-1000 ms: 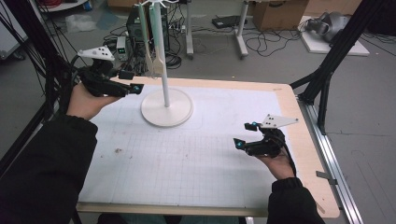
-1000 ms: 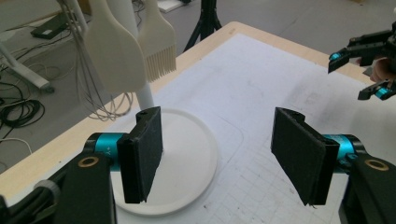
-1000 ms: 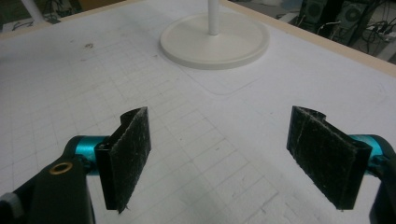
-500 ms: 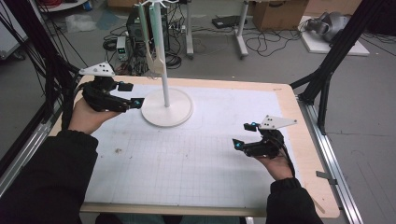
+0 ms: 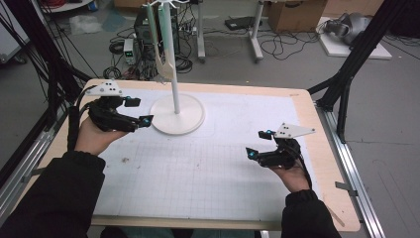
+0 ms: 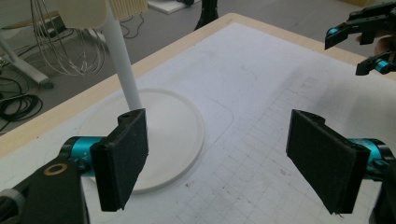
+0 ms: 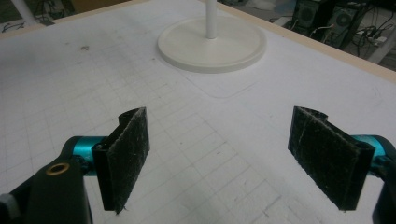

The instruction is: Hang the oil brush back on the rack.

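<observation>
On the table (image 5: 317,148), in the high view, a white stand (image 5: 177,113) with a round base and upright pole sits toward the far side of the white grid mat (image 5: 198,168). The left gripper (image 5: 140,111) hovers just beside the base's left edge, its jaws apart with nothing between them; they have just been opening. The right gripper (image 5: 260,144) sits well apart from the stand, near the table's right side, jaws spread and empty.

In the left gripper view, the left gripper (image 6: 217,154) has its two black pads wide apart over the mat, the stand's base (image 6: 173,135) just behind the left pad and a wire whisk (image 6: 65,42) hanging near the pole. The right gripper (image 6: 362,46) shows at the upper right.

In the right gripper view, the right gripper (image 7: 217,154) stands open over bare mat, with the stand (image 7: 212,44) farther off ahead.
</observation>
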`<state>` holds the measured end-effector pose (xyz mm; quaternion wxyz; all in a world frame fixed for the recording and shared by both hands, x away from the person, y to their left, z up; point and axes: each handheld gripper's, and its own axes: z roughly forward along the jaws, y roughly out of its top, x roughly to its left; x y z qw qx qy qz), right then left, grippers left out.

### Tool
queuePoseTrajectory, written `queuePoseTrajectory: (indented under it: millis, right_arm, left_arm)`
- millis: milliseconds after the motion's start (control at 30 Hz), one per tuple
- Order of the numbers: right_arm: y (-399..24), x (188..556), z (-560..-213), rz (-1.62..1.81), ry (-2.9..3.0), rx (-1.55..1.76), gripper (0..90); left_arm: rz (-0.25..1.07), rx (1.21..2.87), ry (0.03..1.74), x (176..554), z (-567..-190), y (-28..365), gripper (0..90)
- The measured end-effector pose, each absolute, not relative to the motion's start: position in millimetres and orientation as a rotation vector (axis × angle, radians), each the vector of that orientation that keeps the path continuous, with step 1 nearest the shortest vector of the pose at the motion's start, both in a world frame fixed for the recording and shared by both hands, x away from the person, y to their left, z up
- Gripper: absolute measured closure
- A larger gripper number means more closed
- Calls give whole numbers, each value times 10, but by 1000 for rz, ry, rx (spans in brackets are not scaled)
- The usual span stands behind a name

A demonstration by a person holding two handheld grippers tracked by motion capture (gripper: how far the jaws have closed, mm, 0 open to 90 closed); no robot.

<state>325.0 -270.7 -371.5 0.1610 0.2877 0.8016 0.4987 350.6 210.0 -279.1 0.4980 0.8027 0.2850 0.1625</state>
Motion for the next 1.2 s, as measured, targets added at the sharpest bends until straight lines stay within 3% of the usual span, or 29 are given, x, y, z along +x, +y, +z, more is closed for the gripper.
queuePoseTrajectory:
  millis: [1200]
  right_arm:
    - [-2641,3233,-3780,1401,2314,824,193]
  left_arm:
    - [393,1922,727,3251,-3321,2174,199]
